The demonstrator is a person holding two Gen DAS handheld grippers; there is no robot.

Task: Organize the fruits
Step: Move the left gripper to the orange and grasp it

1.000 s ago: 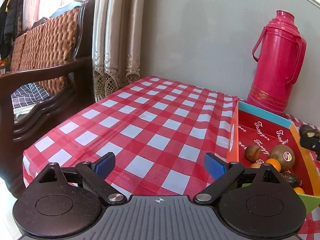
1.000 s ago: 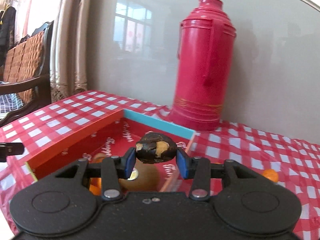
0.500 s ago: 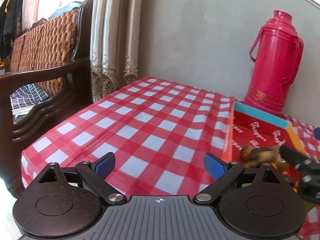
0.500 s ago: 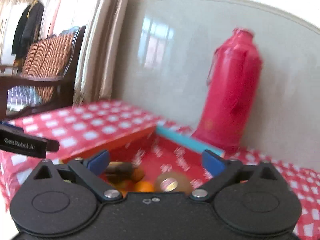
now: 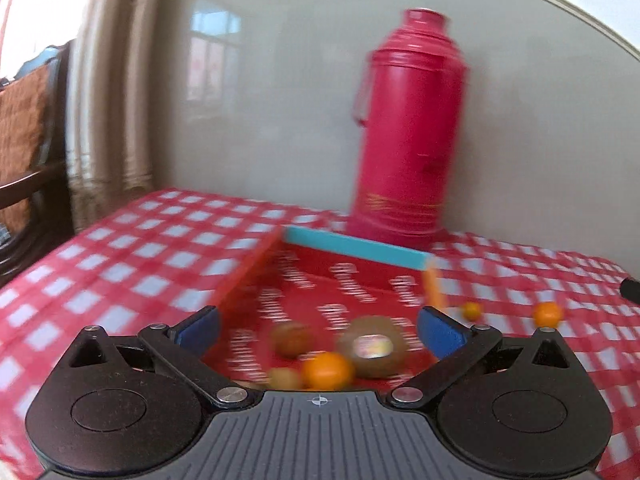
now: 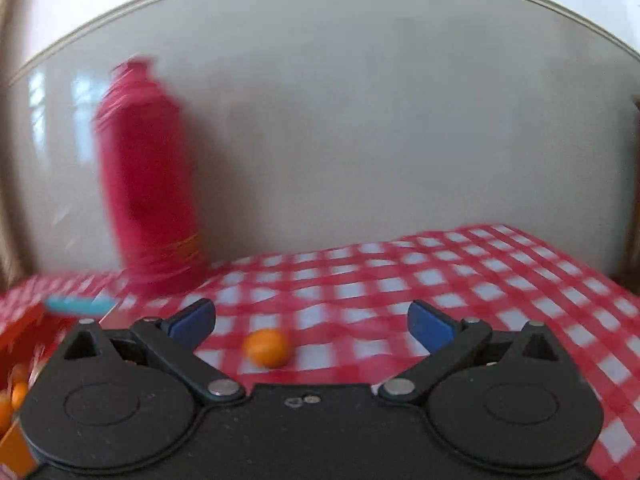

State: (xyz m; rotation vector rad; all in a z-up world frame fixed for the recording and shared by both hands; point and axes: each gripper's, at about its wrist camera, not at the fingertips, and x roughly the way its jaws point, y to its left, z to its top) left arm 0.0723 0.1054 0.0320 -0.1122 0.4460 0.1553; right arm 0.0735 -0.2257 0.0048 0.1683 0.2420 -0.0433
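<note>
Both tools are empty, so this looks like the gap between one fruit dropped off and the next one fetched. The right tool (image 6: 310,322) has just been opening its jaws and now stands wide with nothing between them, aimed at a small orange fruit (image 6: 267,347) lying loose on the checked desk (image 6: 460,288); the next move, I judge, is to straddle that fruit and close gently, since it could roll. The left tool (image 5: 318,330) has also just widened, bare, facing the red box (image 5: 356,246). In the box I count four fruits: a labelled kiwi (image 5: 372,346), an orange one (image 5: 327,370), and two blurred brownish ones. Outside it, two orange fruits sit on the cloth, and one red thermos (image 5: 408,128) stands behind.
</note>
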